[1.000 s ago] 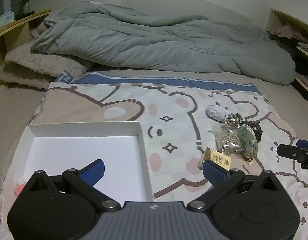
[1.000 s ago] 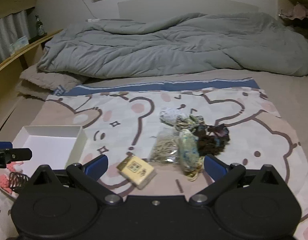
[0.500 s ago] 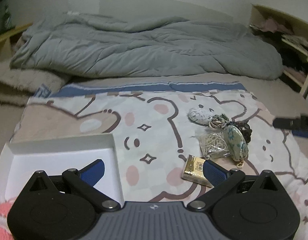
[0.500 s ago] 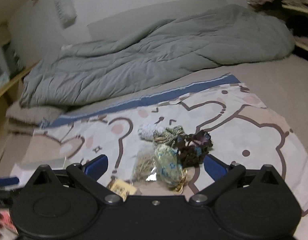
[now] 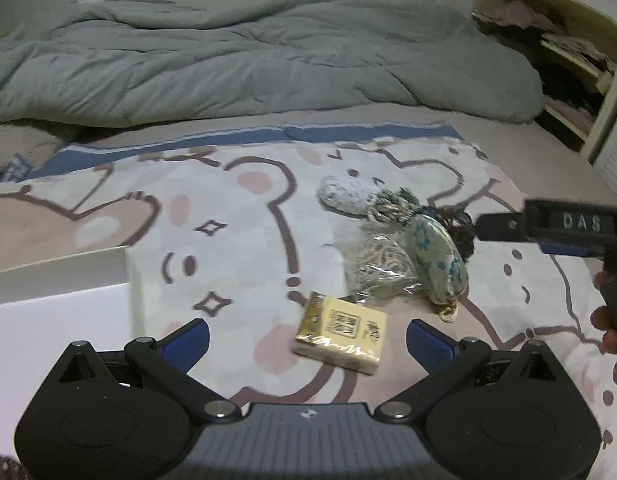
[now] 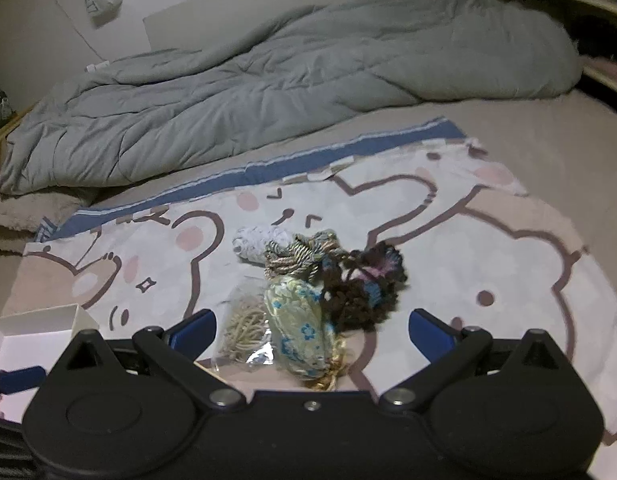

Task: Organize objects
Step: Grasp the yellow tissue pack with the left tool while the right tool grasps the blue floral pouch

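Left tongs: the left tongs [image 5: 307, 340] are spread wide with nothing between the blue tips; they sit low in the left wrist view, above the bear-print blanket [image 5: 236, 216].
Right tongs: the right tongs [image 6: 312, 330] are also spread wide and empty, low in the right wrist view; in the left wrist view they enter from the right edge as a dark bar marked "DAS".
Hand: a person's hand [image 5: 612, 320] shows at the right edge of the left wrist view, wrapped around the handle of the right tongs.
Yellow packet: a small yellow packet [image 5: 340, 334] with printed characters lies flat on the blanket, between the tips of the left tongs and nearer the right one.
Pile: just above and right of the packet, touching one another, lie a clear bag of rubber bands [image 5: 378, 268], a floral pouch [image 5: 434, 258], a braided cord bundle [image 6: 304, 256], a white knitted piece [image 5: 346, 200] and a dark brown scrunchie [image 6: 364, 288].
White box: an open white box [image 5: 60, 272] stands at the left edge of the left wrist view, lower left in the right wrist view, well apart from the pile.
Bed: a rumpled grey duvet [image 6: 268, 88] fills the upper part of both views, beyond the blanket.
Shelf: a cluttered shelf [image 5: 568, 56] is at the upper right of the left wrist view.
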